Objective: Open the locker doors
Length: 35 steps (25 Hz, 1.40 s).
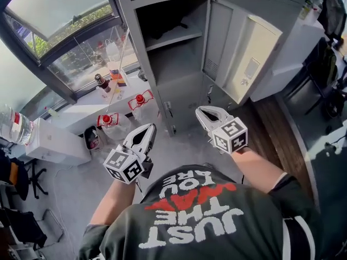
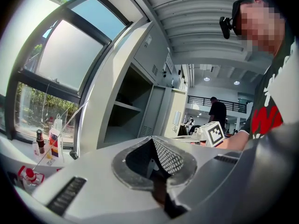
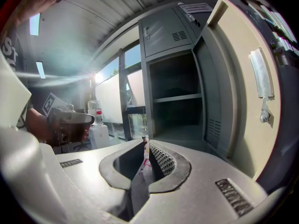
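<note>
My left gripper (image 1: 147,132) and right gripper (image 1: 204,114) are both closed on nothing, hovering before the locker (image 1: 179,69). Its lower doors (image 1: 181,104) are shut (the upper door (image 1: 252,58) already stands open). Bottles (image 1: 102,83) crowd the sill to the left. My right gripper view shows the door's latch (image 3: 265,117) close up; the left gripper view alone catches a distant person (image 2: 217,113).
</note>
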{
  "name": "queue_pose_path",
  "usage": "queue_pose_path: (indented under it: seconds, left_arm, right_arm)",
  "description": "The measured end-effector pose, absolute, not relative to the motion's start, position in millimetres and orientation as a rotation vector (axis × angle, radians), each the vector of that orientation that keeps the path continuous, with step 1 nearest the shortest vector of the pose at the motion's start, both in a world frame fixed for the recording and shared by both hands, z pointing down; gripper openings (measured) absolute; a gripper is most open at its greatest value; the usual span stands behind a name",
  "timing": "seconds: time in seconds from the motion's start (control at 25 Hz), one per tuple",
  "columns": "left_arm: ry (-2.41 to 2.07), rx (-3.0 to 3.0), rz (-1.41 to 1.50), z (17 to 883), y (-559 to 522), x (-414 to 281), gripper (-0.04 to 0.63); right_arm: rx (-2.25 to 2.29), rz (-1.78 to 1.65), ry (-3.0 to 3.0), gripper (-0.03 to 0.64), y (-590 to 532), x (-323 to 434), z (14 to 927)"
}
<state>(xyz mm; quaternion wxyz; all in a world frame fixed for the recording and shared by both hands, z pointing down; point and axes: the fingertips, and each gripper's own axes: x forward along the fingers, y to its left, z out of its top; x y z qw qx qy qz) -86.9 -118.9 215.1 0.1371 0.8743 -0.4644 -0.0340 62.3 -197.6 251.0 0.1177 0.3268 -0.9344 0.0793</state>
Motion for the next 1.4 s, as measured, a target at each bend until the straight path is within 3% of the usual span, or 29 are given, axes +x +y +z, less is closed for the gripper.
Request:
queue_pose_path:
  seconds: [0.92,1.4]
  left_arm:
    - [-1.522,2.314,0.089,258,-161,65,-0.003]
    - [-1.54,2.212,0.109,296,-115,26,-0.003]
  right_arm:
    - [0.374,0.299,-2.822,0.055,-209,139,326]
    - [0.299,0.342,-2.721,0.055,-178,97,375]
